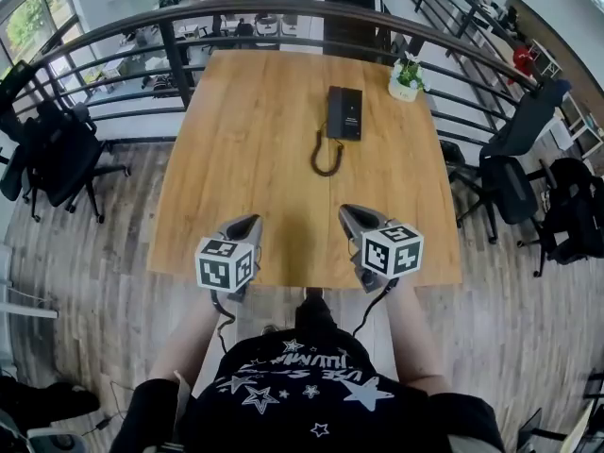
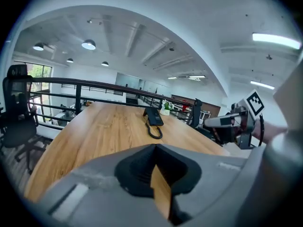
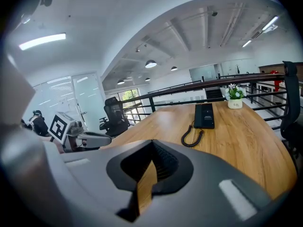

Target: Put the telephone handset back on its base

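I hold the left tool (image 1: 247, 222) and the right tool (image 1: 350, 211) over the counter's (image 1: 255, 159) near edge, both closed and empty. The telephone (image 1: 344, 113) lies well apart, toward the far edge, with its coiled cord (image 1: 326, 157) trailing nearward.

Wooden table (image 1: 245, 159) with a black telephone (image 1: 344, 113), coiled cord (image 1: 326, 157) and potted plant (image 1: 407, 78)
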`<control>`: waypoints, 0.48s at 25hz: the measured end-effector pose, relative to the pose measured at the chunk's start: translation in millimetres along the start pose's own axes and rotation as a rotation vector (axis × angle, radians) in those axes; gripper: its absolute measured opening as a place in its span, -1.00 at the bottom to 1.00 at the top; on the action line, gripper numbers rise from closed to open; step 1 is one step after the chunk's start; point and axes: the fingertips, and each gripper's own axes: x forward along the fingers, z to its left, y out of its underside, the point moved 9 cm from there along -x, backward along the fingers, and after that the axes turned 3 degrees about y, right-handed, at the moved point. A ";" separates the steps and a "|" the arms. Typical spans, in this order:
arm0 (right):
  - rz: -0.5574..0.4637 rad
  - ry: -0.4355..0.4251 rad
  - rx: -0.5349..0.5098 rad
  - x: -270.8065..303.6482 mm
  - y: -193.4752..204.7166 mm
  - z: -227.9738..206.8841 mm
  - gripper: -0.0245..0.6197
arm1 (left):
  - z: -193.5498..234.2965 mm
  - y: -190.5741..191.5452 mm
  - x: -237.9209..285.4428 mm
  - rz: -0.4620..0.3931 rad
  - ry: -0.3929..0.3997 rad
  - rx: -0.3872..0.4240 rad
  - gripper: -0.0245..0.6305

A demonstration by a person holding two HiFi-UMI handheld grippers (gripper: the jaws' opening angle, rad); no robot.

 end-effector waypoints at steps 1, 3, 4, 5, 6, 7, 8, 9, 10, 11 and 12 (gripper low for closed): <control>-0.001 0.006 0.003 -4.2 5.7 6.5 -0.93 | -2.1 5.5 -7.0 0.002 -0.001 0.010 -0.92; -0.008 0.026 0.013 -11.8 16.7 18.2 -0.92 | -5.8 14.9 -19.1 -0.001 0.000 0.026 -0.92; -0.013 0.037 0.020 -15.5 22.5 23.3 -0.92 | -8.0 19.4 -24.5 -0.006 0.000 0.032 -0.92; -0.019 0.045 0.029 -19.1 28.5 28.0 -0.93 | -10.4 24.1 -29.5 -0.012 -0.001 0.037 -0.92; -0.029 0.050 0.042 -22.9 34.7 32.4 -0.93 | -13.0 29.2 -34.3 -0.016 -0.006 0.043 -0.93; -0.044 0.053 0.059 -26.9 40.9 36.5 -0.93 | -15.2 35.0 -38.7 -0.015 -0.014 0.048 -0.93; -0.063 0.058 0.078 -31.2 46.9 40.2 -0.93 | -17.0 41.1 -42.5 -0.011 -0.023 0.054 -0.92; -0.082 0.067 0.095 -35.7 52.3 43.4 -0.93 | -18.4 47.0 -45.6 -0.004 -0.029 0.060 -0.92; -0.097 0.077 0.105 -40.0 57.1 46.0 -0.93 | -19.6 52.5 -47.9 0.003 -0.032 0.065 -0.93; -0.104 0.081 0.109 -44.1 61.3 48.2 -0.93 | -21.2 57.5 -49.8 0.010 -0.033 0.066 -0.92; -0.102 0.079 0.110 -47.6 65.1 49.9 -0.93 | -22.9 61.9 -51.6 0.015 -0.035 0.061 -0.92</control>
